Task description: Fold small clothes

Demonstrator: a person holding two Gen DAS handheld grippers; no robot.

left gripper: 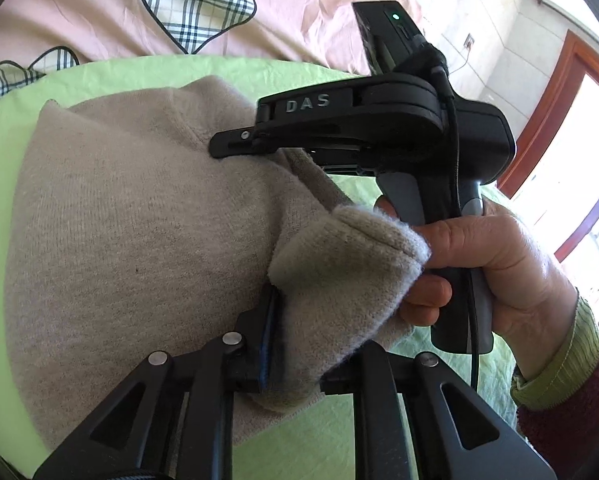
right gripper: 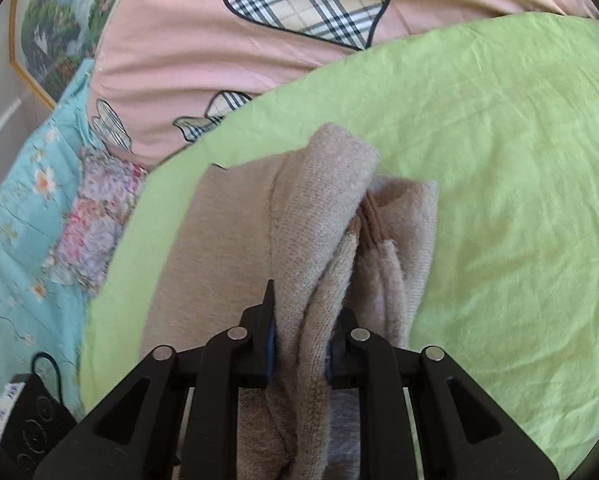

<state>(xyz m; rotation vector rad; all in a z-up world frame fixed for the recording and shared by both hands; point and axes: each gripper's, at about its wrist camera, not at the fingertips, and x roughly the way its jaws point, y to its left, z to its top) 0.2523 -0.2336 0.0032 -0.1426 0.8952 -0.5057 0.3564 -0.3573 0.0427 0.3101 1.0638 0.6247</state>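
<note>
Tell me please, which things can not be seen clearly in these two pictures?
- Left wrist view: the left gripper right finger is covered by the beige garment.
- Left wrist view: the right gripper fingertips show side-on, so their gap is unreadable.
- Right wrist view: the black device is cut by the frame edge.
- Garment type: bunched folds hide its shape.

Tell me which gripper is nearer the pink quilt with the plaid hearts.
Right. The right gripper grips the sweater at its far edge, closer to the pink quilt; the left gripper holds the near edge, farther back.
</note>
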